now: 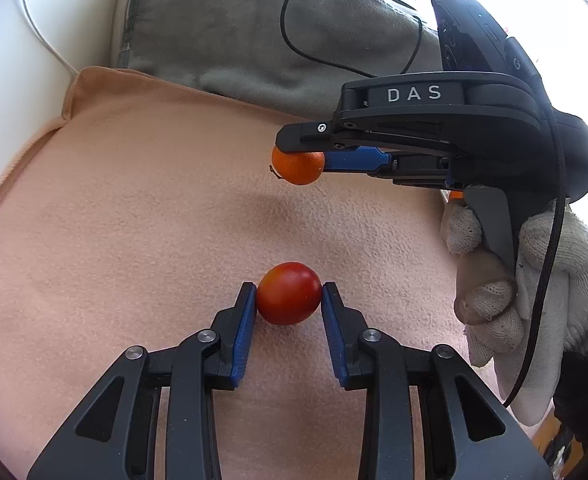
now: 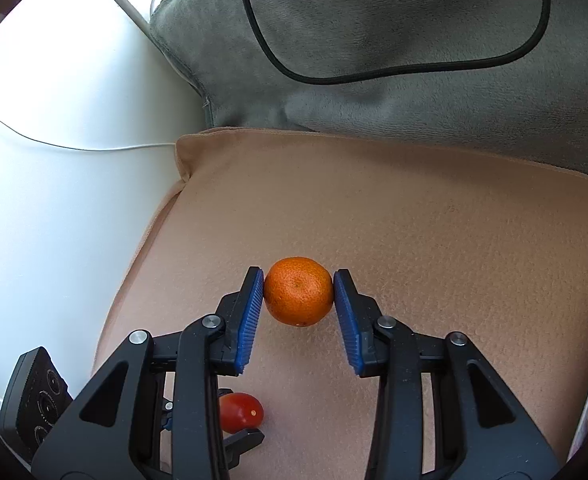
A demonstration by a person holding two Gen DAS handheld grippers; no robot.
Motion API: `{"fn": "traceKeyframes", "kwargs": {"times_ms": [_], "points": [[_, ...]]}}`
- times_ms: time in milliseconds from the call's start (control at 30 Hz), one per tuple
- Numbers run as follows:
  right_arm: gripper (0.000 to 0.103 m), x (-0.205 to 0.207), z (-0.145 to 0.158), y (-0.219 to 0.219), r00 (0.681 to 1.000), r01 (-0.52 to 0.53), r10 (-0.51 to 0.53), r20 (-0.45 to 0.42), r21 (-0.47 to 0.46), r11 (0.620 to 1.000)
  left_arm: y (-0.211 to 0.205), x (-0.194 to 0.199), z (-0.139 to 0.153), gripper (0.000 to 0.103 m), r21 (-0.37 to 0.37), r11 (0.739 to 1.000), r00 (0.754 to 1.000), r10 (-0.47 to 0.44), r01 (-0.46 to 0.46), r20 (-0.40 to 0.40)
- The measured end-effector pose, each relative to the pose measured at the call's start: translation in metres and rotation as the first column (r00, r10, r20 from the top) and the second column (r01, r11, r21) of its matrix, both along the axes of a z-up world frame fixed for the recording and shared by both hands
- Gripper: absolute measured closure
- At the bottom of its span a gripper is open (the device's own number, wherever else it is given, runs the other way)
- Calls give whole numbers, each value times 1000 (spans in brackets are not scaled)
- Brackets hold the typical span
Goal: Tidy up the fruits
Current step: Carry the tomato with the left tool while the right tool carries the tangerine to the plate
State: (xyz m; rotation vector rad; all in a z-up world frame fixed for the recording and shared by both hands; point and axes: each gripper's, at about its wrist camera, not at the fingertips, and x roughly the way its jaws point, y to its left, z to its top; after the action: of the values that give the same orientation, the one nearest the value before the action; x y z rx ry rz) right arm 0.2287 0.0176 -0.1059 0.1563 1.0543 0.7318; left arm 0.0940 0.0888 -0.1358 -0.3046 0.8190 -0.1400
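My left gripper [image 1: 289, 294] is shut on a small red tomato [image 1: 289, 293], its blue pads touching both sides, just above the peach cloth [image 1: 134, 220]. My right gripper [image 2: 298, 290] is shut on a mandarin [image 2: 298, 291] over the same cloth. In the left wrist view the right gripper [image 1: 300, 162] comes in from the right with the mandarin [image 1: 298, 169] at its tip, beyond the tomato. In the right wrist view the tomato [image 2: 240, 412] shows at the bottom left, partly hidden behind my right gripper's frame.
A grey cushion [image 2: 374, 60] with a black cable [image 2: 270, 56] on it lies beyond the cloth. A white surface [image 2: 54, 160] with a thin white wire lies to the left. A gloved hand [image 1: 534, 300] holds the right gripper.
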Motion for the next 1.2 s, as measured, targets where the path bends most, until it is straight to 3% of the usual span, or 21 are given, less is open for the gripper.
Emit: {"fn": "traceKeyframes", "kwargs": {"times_ms": [267,800,1200], "points": [[65,-13,21,-30,999,23,-24,40,29,999,-8,-12,13,72,-3,1000,999,-19,19,30],[65,-40,62,-129,988,114,-124,96,103,988,-68,-15,46,72,0,993,989,-117,118,89],[65,-50,84,-213,955,240,-255,151,109,965,-111,-2,55,72,-1,979,974,-203,204,96]]}}
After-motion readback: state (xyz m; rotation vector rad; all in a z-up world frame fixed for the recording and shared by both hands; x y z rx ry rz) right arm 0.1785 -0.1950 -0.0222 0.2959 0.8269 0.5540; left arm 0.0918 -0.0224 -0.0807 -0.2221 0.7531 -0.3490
